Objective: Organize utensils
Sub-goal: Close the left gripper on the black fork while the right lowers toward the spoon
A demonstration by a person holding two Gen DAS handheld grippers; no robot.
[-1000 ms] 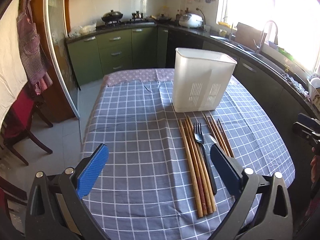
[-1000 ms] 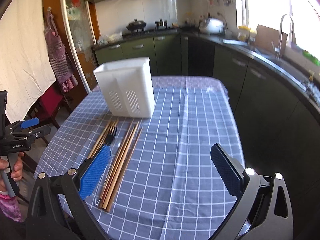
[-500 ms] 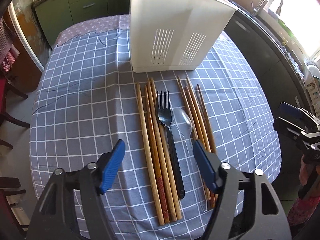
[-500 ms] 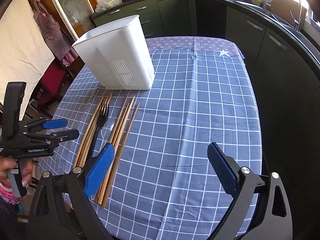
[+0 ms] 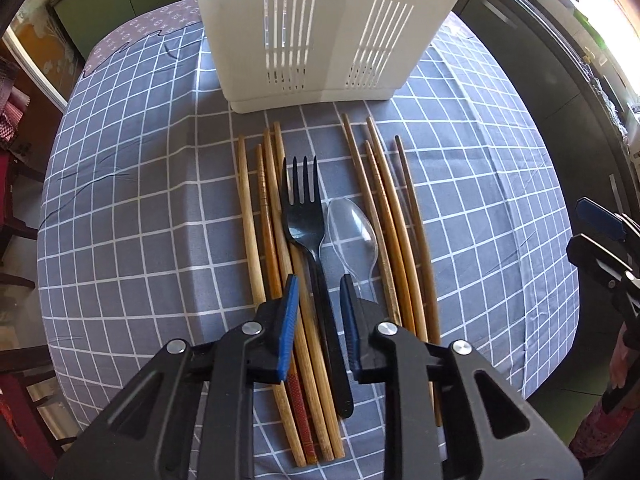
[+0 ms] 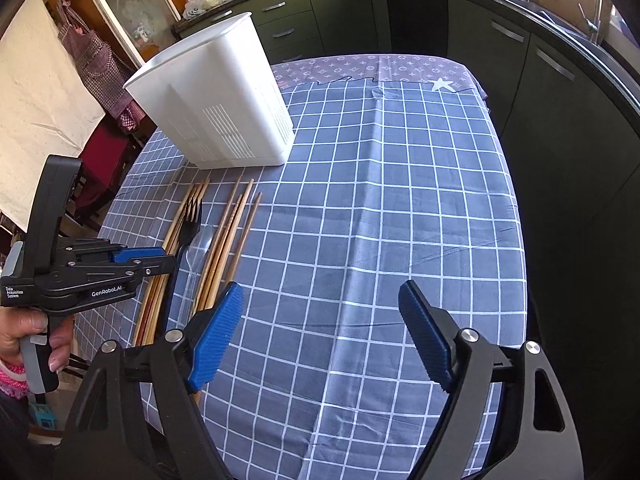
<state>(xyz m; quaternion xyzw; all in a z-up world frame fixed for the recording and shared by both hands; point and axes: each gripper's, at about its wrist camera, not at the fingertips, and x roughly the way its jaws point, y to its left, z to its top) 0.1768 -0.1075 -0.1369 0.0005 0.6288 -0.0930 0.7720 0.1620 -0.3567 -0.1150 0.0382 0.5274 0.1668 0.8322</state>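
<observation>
Checked cloth (image 5: pixel 140 208); ribbed blue pads (image 5: pixel 289 320) closing around slim black fork (image 5: pixel 308 232).

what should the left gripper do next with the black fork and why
Probably finish closing, then lift. The left gripper has its jaws closing astride the black fork handle, pads not yet pressing it; the white holder stands just beyond the utensils.

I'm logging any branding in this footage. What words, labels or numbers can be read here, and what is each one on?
"GenRobot.AI": white lettering on the side of the left gripper, seen from the right wrist view.
"Data Acquisition System": small white print at the rear of the same gripper's body.
The tablecloth shows only a star and a repeated monogram-style pattern at its far edge, no readable words.
The white utensil holder bears no text.
</observation>
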